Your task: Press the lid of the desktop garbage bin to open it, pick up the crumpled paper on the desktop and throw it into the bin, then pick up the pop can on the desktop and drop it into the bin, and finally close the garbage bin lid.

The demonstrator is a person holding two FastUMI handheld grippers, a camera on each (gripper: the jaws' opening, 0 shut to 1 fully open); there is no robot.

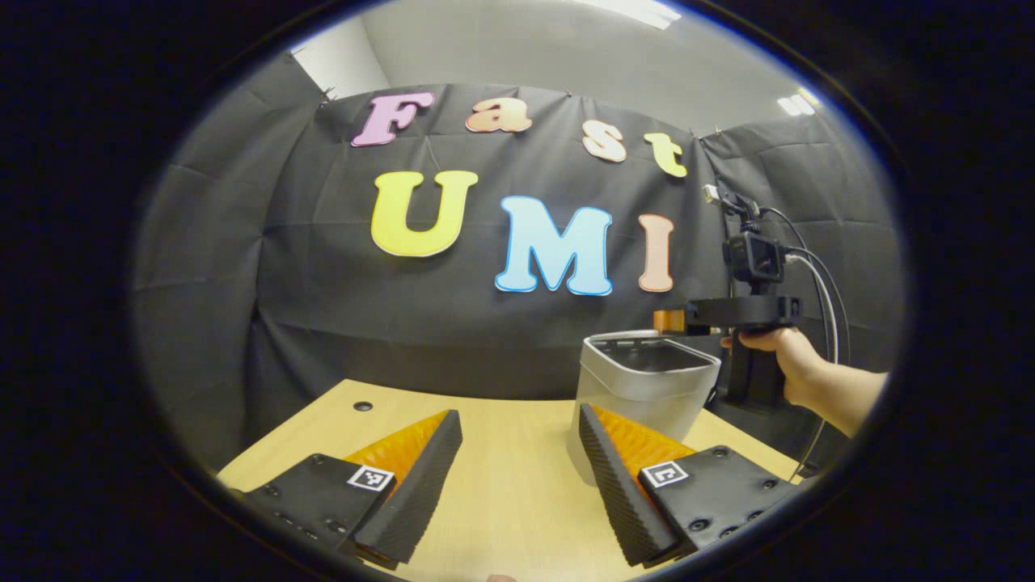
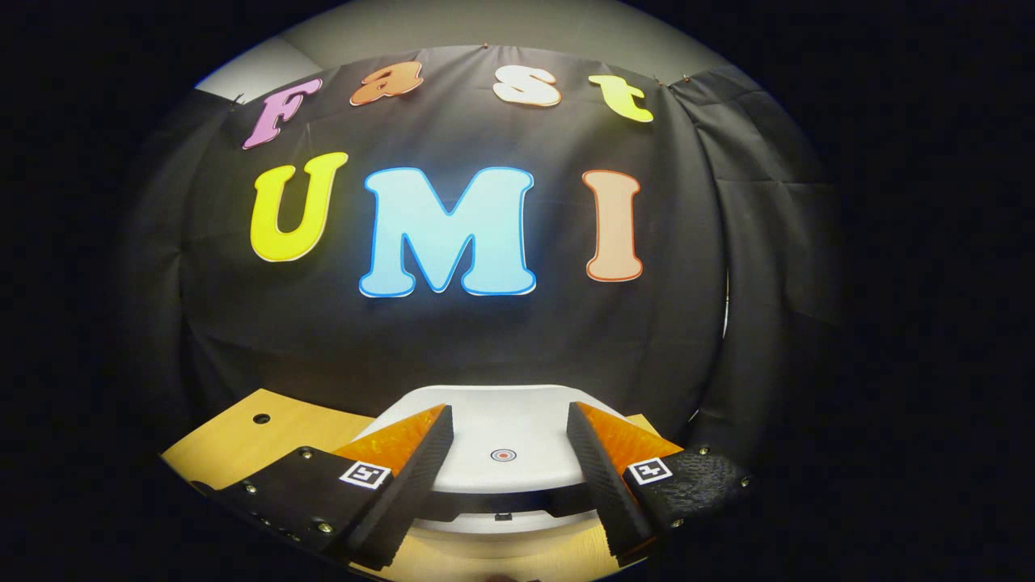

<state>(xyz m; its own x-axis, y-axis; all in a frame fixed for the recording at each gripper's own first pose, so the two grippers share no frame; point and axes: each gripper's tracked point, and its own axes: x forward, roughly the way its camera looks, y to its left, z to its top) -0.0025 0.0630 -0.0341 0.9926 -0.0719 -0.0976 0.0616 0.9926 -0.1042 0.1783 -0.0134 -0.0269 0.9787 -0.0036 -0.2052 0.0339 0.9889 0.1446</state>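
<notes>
At five o'clock in the left gripper view stands the bin [image 1: 647, 388], its lid [image 1: 659, 356] seemingly tipped or ajar; I cannot tell for sure. Behind it at three o'clock a hand [image 1: 788, 368] holds the right gripper [image 1: 671, 322] above the rim. From the right gripper view the lid [image 2: 501, 432] lies at six o'clock, its round mark [image 2: 503, 455] between the spread jaws, which grip nothing. Jaws of the left gripper [image 1: 517, 453] are likewise apart and empty. Likely a light plastic shell, stiff and smooth: press squarely on the mark. Open table [image 1: 501, 501] lies toward seven o'clock; the table's edge runs close behind the bin.
</notes>
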